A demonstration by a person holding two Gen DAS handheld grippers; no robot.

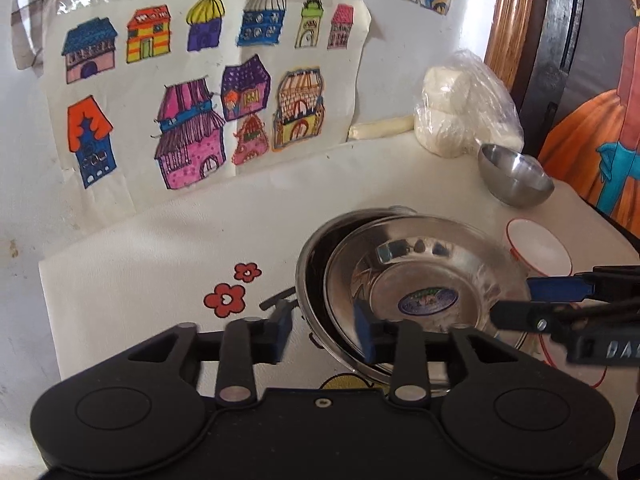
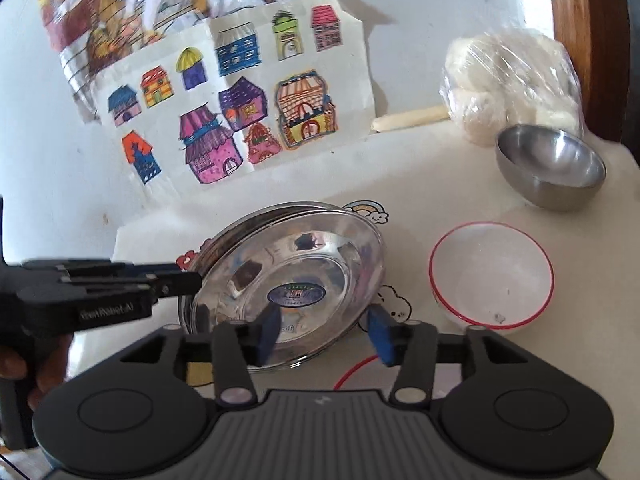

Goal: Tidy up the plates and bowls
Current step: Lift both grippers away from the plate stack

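A steel plate [image 1: 424,280] lay tilted on a second plate [image 1: 316,264] in the lower middle of both views, on the white counter [image 1: 160,248] with its red flower prints; a blue sticker marked the top plate's centre. The left gripper [image 1: 326,330] had its blue fingers spread apart, one outside the stack's near rim and the other over the top plate's edge, grasping nothing that I could see. The right gripper [image 2: 324,334] stood likewise released, its left finger over the plate [image 2: 292,276] and its right finger just off the rim; in the left view it reached in from the right edge, its tips at the plate's right rim. A white bowl [image 2: 492,276] with a red rim sat just right of the plates; a steel bowl [image 2: 552,168] rested further back, in the upper right, near a bag [image 2: 516,76] of white stuff by the wall. A sheet of coloured house drawings [image 1: 200,80] hung on the wall across the upper left.
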